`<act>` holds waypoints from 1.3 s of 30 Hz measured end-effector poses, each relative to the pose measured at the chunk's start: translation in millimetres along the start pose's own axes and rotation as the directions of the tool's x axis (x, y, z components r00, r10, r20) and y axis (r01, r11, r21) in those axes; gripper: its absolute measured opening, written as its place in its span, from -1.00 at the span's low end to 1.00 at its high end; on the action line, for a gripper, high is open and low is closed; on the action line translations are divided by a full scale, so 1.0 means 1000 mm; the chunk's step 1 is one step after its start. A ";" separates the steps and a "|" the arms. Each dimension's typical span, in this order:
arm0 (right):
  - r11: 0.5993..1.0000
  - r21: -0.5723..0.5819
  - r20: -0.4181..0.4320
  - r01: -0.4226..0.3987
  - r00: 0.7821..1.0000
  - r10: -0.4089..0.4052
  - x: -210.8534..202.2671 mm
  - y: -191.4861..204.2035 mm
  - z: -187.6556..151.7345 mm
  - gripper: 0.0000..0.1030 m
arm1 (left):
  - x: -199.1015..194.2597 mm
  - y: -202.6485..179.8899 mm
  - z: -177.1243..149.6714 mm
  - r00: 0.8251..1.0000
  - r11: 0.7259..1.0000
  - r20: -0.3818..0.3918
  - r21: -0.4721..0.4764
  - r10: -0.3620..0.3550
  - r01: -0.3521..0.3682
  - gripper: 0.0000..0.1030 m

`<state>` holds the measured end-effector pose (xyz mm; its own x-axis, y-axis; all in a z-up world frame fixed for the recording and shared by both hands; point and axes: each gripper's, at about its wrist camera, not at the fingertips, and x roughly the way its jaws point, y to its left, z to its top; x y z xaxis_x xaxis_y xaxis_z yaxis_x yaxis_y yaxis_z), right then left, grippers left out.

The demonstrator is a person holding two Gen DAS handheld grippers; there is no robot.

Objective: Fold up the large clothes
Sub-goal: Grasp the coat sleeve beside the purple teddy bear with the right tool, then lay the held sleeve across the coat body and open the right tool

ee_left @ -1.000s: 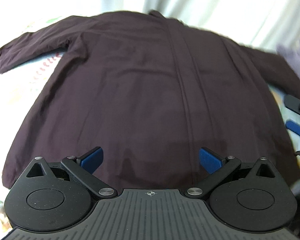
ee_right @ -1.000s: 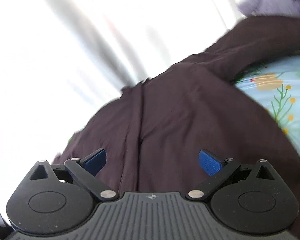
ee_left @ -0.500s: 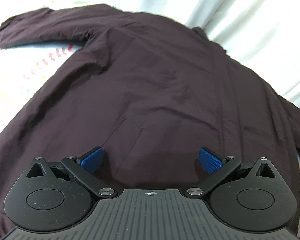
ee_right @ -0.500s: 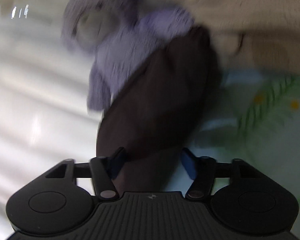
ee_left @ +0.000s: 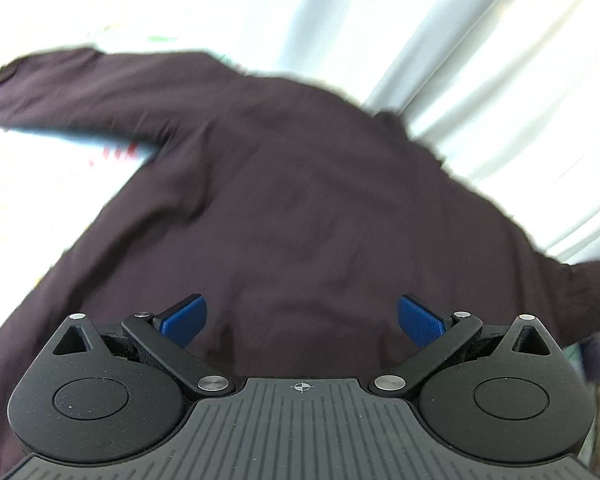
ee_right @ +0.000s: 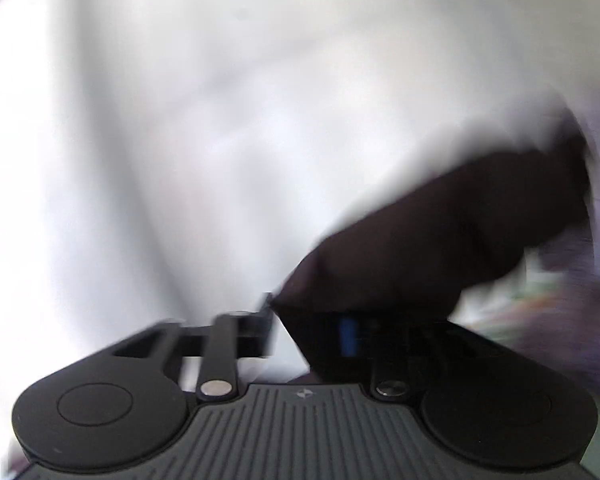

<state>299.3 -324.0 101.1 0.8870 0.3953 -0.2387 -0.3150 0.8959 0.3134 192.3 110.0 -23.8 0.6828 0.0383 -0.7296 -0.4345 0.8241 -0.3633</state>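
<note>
A large dark maroon shirt (ee_left: 300,200) lies spread flat on the bed, its left sleeve (ee_left: 80,92) stretched to the upper left. My left gripper (ee_left: 300,320) hovers over the shirt's body, wide open and empty. In the blurred right wrist view, my right gripper (ee_right: 312,328) is nearly closed around the shirt's right sleeve (ee_right: 440,240), which bunches between the fingers and rises up to the right. The right finger is mostly hidden by the cloth.
White curtains (ee_left: 460,40) hang behind the bed and fill the right wrist view (ee_right: 180,120). The light patterned bedsheet (ee_left: 40,180) shows left of the shirt. A purple plush toy (ee_right: 572,300) lies blurred at the right edge.
My right gripper has closed from open onto the right sleeve end and swung toward the curtain. My left gripper has moved forward over the shirt toward the left shoulder, still open.
</note>
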 end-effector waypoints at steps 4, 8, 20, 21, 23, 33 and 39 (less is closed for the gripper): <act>0.959 -0.186 -0.238 -0.213 0.957 0.166 0.018 0.076 -0.051 0.55 | -0.003 -0.003 0.022 0.997 0.998 0.046 -0.001 -0.065 0.065 1.00; 0.967 -0.164 -0.321 -0.197 0.937 0.136 0.022 0.068 -0.080 0.52 | 0.000 0.002 0.040 0.993 0.996 0.077 0.015 -0.093 0.092 1.00; 0.985 -0.109 -0.344 0.131 0.925 -0.161 0.076 -0.007 -0.137 -0.09 | 0.093 -0.086 0.058 0.987 0.952 0.006 0.264 -0.161 0.154 1.00; 0.983 -0.111 -0.340 0.143 0.925 -0.173 0.075 0.002 -0.151 -0.10 | 0.104 -0.095 0.055 0.988 0.944 -0.001 0.294 -0.155 0.148 1.00; 0.985 -0.093 -0.316 0.143 0.934 -0.165 0.065 -0.006 -0.160 -0.10 | 0.125 -0.107 0.047 0.990 0.934 -0.024 0.330 -0.136 0.137 1.00; 0.978 -0.116 -0.290 0.176 0.935 -0.202 0.066 0.000 -0.170 -0.09 | 0.177 -0.094 0.031 0.998 0.938 -0.059 0.345 0.010 0.011 1.00; 0.977 -0.108 -0.328 0.184 0.921 -0.210 0.090 0.010 -0.160 -0.09 | 0.189 -0.096 0.043 0.997 0.912 0.023 0.404 0.067 -0.071 1.00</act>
<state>321.4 -246.8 -64.1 0.7721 0.2426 -0.5873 -0.1809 0.9699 0.1628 388.5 62.0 -102.0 0.6657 0.1067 -0.7385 -0.2069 0.9773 -0.0454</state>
